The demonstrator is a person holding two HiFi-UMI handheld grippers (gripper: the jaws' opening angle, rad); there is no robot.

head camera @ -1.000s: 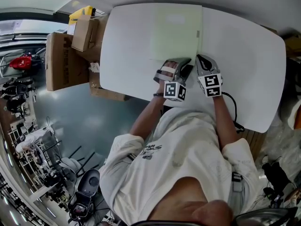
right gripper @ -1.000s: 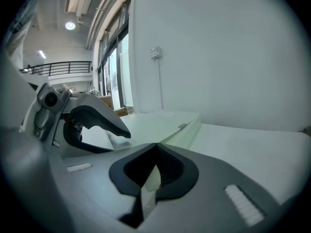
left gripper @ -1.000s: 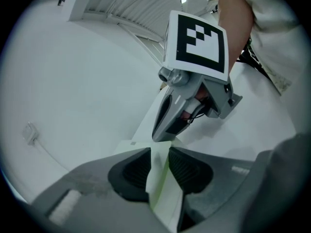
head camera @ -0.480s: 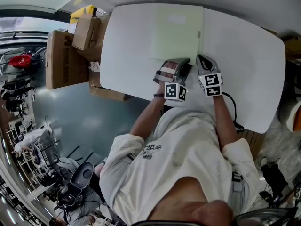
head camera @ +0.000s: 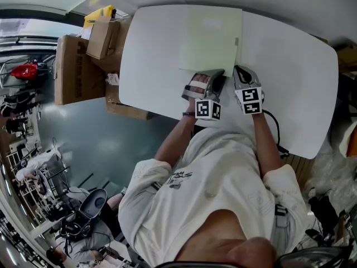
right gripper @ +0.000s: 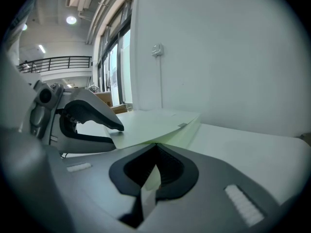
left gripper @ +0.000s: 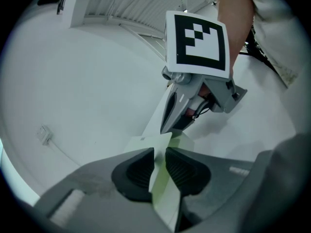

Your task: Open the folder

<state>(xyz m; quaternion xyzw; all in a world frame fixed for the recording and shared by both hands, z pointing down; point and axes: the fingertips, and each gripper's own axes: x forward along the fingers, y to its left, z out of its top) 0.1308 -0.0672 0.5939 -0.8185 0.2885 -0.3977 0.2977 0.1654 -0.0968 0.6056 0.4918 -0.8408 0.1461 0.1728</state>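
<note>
A pale green folder lies closed on the white table, its near edge towards me. My left gripper is at the folder's near right corner. In the left gripper view the cover sheet stands slanted in the narrow gap between the pads of that gripper; the jaws have just been closing and are still a little apart. My right gripper is beside it, shut on the folder's lower sheets. The cover is raised slightly at that corner.
Cardboard boxes stand on the floor left of the table. A black cable runs off the table's near edge by my right arm. A wall socket is on the white wall behind the table.
</note>
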